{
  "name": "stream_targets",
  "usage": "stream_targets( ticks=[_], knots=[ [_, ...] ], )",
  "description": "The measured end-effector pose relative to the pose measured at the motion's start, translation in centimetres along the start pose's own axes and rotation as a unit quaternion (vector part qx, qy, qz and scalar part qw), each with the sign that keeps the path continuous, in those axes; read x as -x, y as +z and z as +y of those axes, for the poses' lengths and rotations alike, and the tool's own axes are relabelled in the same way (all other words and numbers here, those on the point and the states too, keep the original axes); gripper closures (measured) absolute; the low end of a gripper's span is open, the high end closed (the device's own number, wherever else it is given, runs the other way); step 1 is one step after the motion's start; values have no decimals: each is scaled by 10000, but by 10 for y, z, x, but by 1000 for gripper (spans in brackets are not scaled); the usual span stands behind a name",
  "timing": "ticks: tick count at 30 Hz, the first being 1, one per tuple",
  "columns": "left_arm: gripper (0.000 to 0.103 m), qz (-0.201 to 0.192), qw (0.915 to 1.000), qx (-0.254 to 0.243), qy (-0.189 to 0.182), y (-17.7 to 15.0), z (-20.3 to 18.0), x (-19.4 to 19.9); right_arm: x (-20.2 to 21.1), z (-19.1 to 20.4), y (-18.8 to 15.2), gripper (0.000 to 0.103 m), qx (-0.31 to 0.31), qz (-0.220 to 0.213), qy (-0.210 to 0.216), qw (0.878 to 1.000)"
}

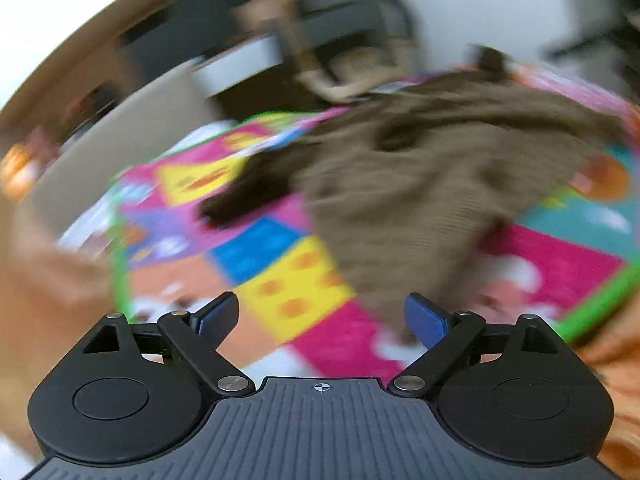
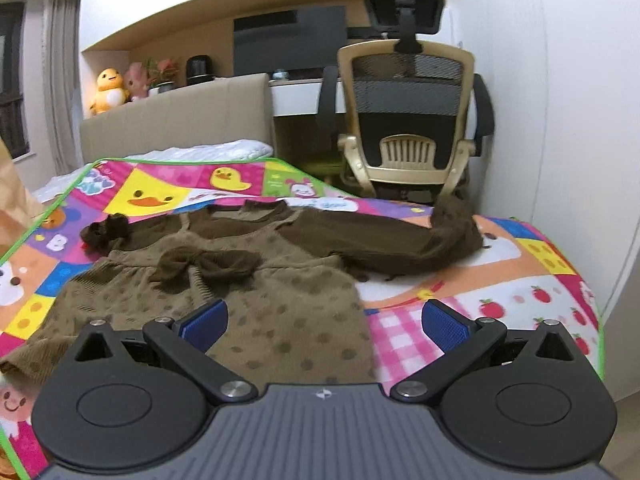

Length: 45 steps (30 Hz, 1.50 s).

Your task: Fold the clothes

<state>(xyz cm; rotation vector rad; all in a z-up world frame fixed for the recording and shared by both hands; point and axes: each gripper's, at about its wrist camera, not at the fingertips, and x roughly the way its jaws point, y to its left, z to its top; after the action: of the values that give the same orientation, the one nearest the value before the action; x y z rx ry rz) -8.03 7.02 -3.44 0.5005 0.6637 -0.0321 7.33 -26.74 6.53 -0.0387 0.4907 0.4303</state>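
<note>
A brown child's dress [image 2: 256,280] with polka dots, a dark bow and dark brown sleeves lies spread on a bright patchwork mat [image 2: 500,280]. One dark sleeve [image 2: 400,244] stretches to the right. My right gripper [image 2: 324,324] hovers open over the skirt hem, nothing between its blue pads. In the left wrist view everything is blurred by motion: the same dress [image 1: 420,168] lies ahead on the mat [image 1: 288,272], and my left gripper [image 1: 322,320] is open and empty near the dress's lower edge.
An office chair [image 2: 408,112] stands just beyond the mat's far edge, by a white wall. A padded headboard [image 2: 176,120] with plush toys [image 2: 106,90] on top is at the back left. An orange sleeve [image 1: 616,380] shows at the right of the left wrist view.
</note>
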Motion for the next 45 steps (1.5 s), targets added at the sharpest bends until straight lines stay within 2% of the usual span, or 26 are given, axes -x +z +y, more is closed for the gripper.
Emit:
stream_targets(
  ticks=[3,6,8,11,14,17,22,24,26,29,32,34,36,39,41,45],
  knots=[
    [9,-28,9991,-390,145,6,-19,-14,0,8,-4,0,119,111,179,9997],
    [8,-60,9988,-120,476,15,-12,-27,8,25,-14,0,772,266,332,9961],
    [8,-89,9974,169,692,19,0,-32,22,37,-28,0,1546,375,389,9865],
    [7,-54,9937,640,922,20,21,-34,44,47,-52,0,2622,596,322,9626],
    [6,-23,9904,961,998,20,33,-35,58,43,-69,0,3117,809,138,9466],
    [6,-42,9892,1068,999,22,36,-33,60,33,-74,0,3121,868,-308,9456],
    [6,-60,9896,1073,956,21,34,-33,33,16,-75,0,2930,695,-1488,9419],
    [5,-31,9894,1072,974,20,35,-32,28,10,-69,0,2673,430,-1836,9450],
    [5,-18,9888,1097,1015,19,37,-28,36,6,-56,0,2393,-24,-2131,9473],
    [5,-31,9861,1164,1186,16,42,-16,56,-7,-37,0,2013,-556,-2481,9460],
    [6,28,9822,1234,1413,9,48,-5,67,-19,-33,0,1857,-553,-2532,9478],
    [6,119,9807,1334,1427,3,53,-1,69,-21,-40,0,1893,-374,-2369,9522],
    [6,167,9819,1379,1284,-1,56,1,63,-20,-49,0,2004,-11,-2053,9580],
    [6,-12,9887,1387,575,1,54,7,59,-17,-63,0,2165,416,-1620,9619],
    [5,-126,9935,1132,60,6,44,9,65,-15,-62,0,2088,361,-1336,9681],
    [5,-228,9966,585,-540,18,15,3,78,-9,-53,0,1839,120,-717,9802]
  ],
)
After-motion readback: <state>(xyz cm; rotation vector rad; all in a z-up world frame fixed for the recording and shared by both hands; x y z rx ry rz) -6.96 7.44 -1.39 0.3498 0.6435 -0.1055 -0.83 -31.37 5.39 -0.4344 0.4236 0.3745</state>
